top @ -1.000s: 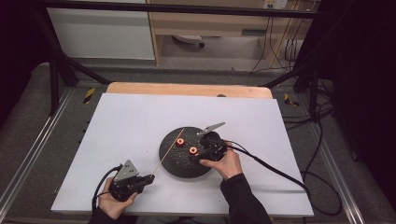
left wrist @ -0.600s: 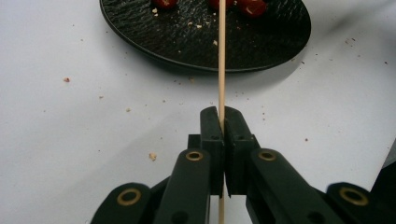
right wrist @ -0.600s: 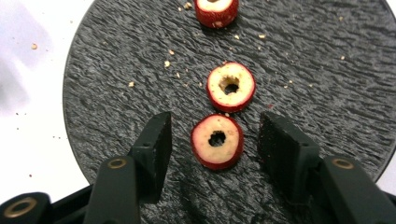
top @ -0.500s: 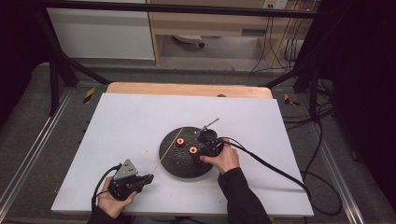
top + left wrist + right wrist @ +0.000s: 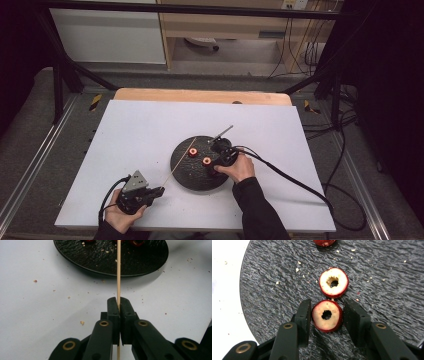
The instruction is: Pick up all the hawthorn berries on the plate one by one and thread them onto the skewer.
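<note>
On the round black slate plate (image 5: 274, 272), right gripper (image 5: 327, 315) set astride a cored red fruit slice (image 5: 327, 315), jaws just closing, left pad touching, right pad apart, thin wooden skewer (image 5: 118, 270) clamped in shut left gripper (image 5: 118, 307) beside the plate, over the white table (image 5: 140, 130).

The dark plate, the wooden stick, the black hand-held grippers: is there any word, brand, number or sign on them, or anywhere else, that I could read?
None can be read.
Dark plate: no lettering.
Skewer: plain wood.
Cored red fruit slices: no marks.
Left hand-held gripper and right hand-held gripper: black jaws with brass rivets, no brand.
Yellow-and-black tape on the floor: stripes, no text.
</note>
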A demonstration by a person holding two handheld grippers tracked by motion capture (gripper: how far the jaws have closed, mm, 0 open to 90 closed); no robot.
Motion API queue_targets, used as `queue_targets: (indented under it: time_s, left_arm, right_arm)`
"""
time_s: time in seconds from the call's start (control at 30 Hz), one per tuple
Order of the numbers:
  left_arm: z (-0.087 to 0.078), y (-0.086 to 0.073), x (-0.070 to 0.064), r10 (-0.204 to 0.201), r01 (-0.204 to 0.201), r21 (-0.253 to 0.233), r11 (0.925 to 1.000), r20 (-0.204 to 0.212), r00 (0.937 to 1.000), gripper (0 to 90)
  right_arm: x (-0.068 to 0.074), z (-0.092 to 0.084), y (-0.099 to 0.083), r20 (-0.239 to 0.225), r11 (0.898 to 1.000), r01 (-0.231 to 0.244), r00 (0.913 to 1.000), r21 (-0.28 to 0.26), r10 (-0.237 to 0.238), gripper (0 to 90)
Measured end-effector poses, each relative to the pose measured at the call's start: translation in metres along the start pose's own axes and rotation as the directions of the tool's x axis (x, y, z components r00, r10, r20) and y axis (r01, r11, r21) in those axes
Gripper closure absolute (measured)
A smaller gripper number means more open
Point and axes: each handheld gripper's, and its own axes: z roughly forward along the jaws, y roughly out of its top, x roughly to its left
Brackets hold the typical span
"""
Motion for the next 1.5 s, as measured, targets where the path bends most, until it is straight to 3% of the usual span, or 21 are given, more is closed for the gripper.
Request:
queue_targets:
  time_s: [0.17, 0.4, 0.43, 0.57, 0.67, 0.77, 0.9, 1.0, 1.13, 1.17, 1.2, 1.23, 1.37, 1.5]
  left_arm:
    - [0.0, 0.0, 0.0, 0.0, 0.0, 0.0, 1.0, -0.003, 1.0, 87.7]
    - [-0.001, 0.0, 0.0, -0.001, 0.001, -0.005, 1.0, -0.009, 1.0, 87.7]
    - [-0.001, 0.0, 0.0, -0.001, 0.001, -0.006, 1.0, -0.011, 0.9999, 87.8]
    - [0.0, -0.001, 0.0, -0.004, 0.004, -0.007, 1.0, -0.014, 0.9999, 87.7]
    - [0.0, -0.001, 0.001, -0.006, 0.006, -0.008, 0.9999, -0.016, 0.9999, 87.7]
    - [0.0, -0.001, 0.001, -0.009, 0.008, -0.009, 0.9999, -0.018, 0.9998, 87.7]
    - [0.0, -0.001, 0.001, -0.014, 0.014, -0.012, 0.9998, -0.024, 0.9996, 87.6]
    - [0.0, -0.001, 0.001, -0.015, 0.014, -0.015, 0.9998, -0.025, 0.9996, 87.6]
    - [0.0, -0.002, 0.001, -0.017, 0.016, -0.018, 0.9997, -0.027, 0.9995, 87.6]
    - [0.0, -0.002, 0.002, -0.018, 0.018, -0.02, 0.9997, -0.028, 0.9994, 87.6]
    - [0.0, -0.002, 0.002, -0.018, 0.018, -0.02, 0.9997, -0.028, 0.9994, 87.6]
    - [0.0, -0.002, 0.002, -0.021, 0.021, -0.02, 0.9996, -0.03, 0.9993, 87.6]
    - [0.0, -0.002, 0.002, -0.023, 0.023, -0.019, 0.9996, -0.031, 0.9993, 87.6]
    - [0.001, -0.002, 0.002, -0.025, 0.025, -0.018, 0.9995, -0.03, 0.9992, 87.6]
  right_arm:
    - [0.0, -0.003, 0.0, -0.008, 1.0, -0.008, 0.9999, -0.001, 0.008, 59.4]
    - [0.005, -0.02, -0.002, -0.028, 0.995, -0.032, 0.9992, -0.097, 0.03, 59.7]
    - [0.007, -0.025, -0.004, -0.037, 0.989, -0.04, 0.9987, -0.142, 0.035, 59.8]
    - [0.011, -0.033, -0.007, -0.055, 0.97, -0.054, 0.9976, -0.235, 0.043, 59.8]
    - [0.011, -0.035, -0.011, -0.084, 0.947, -0.08, 0.9949, -0.312, 0.057, 59.8]
    - [0.011, -0.037, -0.017, -0.118, 0.911, -0.118, 0.99, -0.394, 0.077, 59.9]
    - [0.013, -0.037, -0.024, -0.174, 0.851, -0.169, 0.9804, -0.498, 0.093, 59.9]
    - [0.015, -0.032, -0.029, -0.197, 0.803, -0.199, 0.9748, -0.562, 0.104, 59.9]
    - [0.016, -0.023, -0.035, -0.241, 0.731, -0.257, 0.9618, -0.632, 0.13, 60.0]
    - [0.017, -0.021, -0.035, -0.251, 0.72, -0.269, 0.9584, -0.639, 0.135, 60.0]
    - [0.017, -0.021, -0.035, -0.251, 0.72, -0.269, 0.9584, -0.639, 0.135, 60.0]
    - [0.019, -0.018, -0.036, -0.255, 0.699, -0.278, 0.9568, -0.659, 0.14, 60.0]
    - [0.019, -0.02, -0.035, -0.257, 0.662, -0.288, 0.9553, -0.692, 0.147, 60.1]
    - [0.018, -0.026, -0.033, -0.272, 0.613, -0.303, 0.9512, -0.73, 0.146, 60.1]
